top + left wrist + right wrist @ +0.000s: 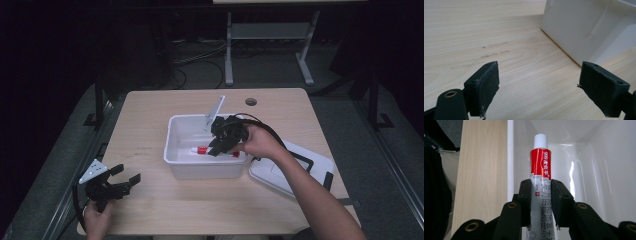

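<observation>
A white and red ointment tube [540,167] with a white cap is clamped between the pads of my right gripper [541,203], cap pointing away from the camera. In the high view the right gripper [218,148] reaches into the white plastic bin [181,167] from the right, and the tube [202,150] lies low inside, near the bin's front wall. My left gripper [126,175] rests at the table's front left, held by a hand, jaws wide apart. In its own view the left gripper [539,85] holds nothing over bare wood, with the bin's outer wall [579,27] ahead.
The bin's white lid [290,170] with black clips lies on the table right of the bin, under the person's right forearm. A round cable hole [251,101] sits near the table's far edge. A desk frame [265,40] stands on the floor beyond.
</observation>
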`<state>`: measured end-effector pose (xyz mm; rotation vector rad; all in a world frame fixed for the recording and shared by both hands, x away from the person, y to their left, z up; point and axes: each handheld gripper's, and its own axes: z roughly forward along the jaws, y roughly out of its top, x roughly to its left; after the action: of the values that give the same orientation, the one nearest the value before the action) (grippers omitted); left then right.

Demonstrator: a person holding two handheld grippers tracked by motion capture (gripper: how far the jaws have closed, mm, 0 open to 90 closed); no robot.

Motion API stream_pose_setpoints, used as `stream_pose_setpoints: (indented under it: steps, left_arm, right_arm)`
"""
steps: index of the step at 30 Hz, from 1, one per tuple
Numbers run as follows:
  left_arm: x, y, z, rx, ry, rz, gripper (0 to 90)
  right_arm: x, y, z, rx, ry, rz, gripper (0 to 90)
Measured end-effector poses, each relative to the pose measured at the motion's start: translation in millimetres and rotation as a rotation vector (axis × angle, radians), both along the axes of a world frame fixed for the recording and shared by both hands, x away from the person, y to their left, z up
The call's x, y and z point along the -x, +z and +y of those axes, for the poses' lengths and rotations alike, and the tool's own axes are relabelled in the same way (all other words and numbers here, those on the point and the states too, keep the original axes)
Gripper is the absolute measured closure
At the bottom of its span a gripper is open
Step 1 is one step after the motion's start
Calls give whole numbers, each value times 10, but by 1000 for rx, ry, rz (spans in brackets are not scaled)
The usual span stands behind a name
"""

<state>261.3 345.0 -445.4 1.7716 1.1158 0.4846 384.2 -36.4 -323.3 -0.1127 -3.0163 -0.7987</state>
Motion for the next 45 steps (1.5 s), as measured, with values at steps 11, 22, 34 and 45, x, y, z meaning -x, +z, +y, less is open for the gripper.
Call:
stream_pose_setpoints:
  steps: [11, 22, 34, 45]
  left_arm:
    - [1, -2, -2, 4, 1, 3, 155]
    - [1, -3, 0, 5, 2, 4, 155]
    - [1, -3, 0, 3, 1, 2, 155]
    - [1, -1, 6, 3, 2, 4, 155]
  right_arm:
    - [-75, -164, 26, 21, -16, 33, 709]
    - [-113, -320, 49, 40, -16, 66, 708]
    - [-133, -384, 57, 49, -25, 87, 708]
    - [-145, -412, 69, 53, -32, 95, 706]
